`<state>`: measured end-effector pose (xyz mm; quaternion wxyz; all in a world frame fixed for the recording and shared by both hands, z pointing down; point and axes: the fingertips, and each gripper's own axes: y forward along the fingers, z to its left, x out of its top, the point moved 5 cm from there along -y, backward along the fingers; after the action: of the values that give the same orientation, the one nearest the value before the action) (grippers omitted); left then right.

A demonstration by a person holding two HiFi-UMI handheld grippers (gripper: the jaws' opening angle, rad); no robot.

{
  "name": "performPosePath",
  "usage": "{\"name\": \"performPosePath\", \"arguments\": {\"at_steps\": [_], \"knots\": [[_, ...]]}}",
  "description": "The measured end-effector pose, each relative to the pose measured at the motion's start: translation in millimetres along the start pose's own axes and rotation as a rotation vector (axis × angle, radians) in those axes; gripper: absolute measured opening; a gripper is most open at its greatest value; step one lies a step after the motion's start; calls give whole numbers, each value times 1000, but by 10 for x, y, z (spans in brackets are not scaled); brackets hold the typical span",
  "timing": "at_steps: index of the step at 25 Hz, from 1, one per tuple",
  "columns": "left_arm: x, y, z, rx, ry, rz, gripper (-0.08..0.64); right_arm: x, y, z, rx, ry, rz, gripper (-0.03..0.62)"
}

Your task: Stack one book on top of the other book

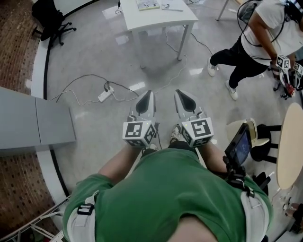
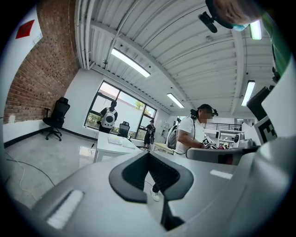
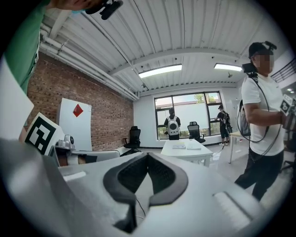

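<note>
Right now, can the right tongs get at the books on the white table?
Probably not: the right tongs, shut and empty, sit near the body, with open floor between them and the books on the white table. Nothing blocks the way.

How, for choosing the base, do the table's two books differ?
In the head view, the left book has a yellow-green cover; the right book is pale grey. The left book seems thicker than the right book. Both lie flat, side by side, on the white table.

1. Left gripper (image 1: pixel 147 96): jaws together, nothing between them, held out in front of the torso.
2. Right gripper (image 1: pixel 181 95): jaws together, empty, just beside the left, roughly parallel.
</note>
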<state>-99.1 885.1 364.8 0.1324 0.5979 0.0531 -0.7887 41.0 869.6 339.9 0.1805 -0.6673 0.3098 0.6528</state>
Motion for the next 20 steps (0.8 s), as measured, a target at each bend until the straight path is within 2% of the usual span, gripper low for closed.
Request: {"name": "performPosePath", "arguments": {"at_steps": [9,12,16,20], "knots": [[24,693,-266,105,17,13,6,158,278,-819,67,16,18,3],[-11,875,-332,140,15,16,6,79,375,-1046,83,16,30,3],[-16,1035,-352,154,21,29,6,-4,474,-1221,83,52,50,3],[44,1283,-329,146,23,29,6,92,607,-1405,69,51,43,3]]}}
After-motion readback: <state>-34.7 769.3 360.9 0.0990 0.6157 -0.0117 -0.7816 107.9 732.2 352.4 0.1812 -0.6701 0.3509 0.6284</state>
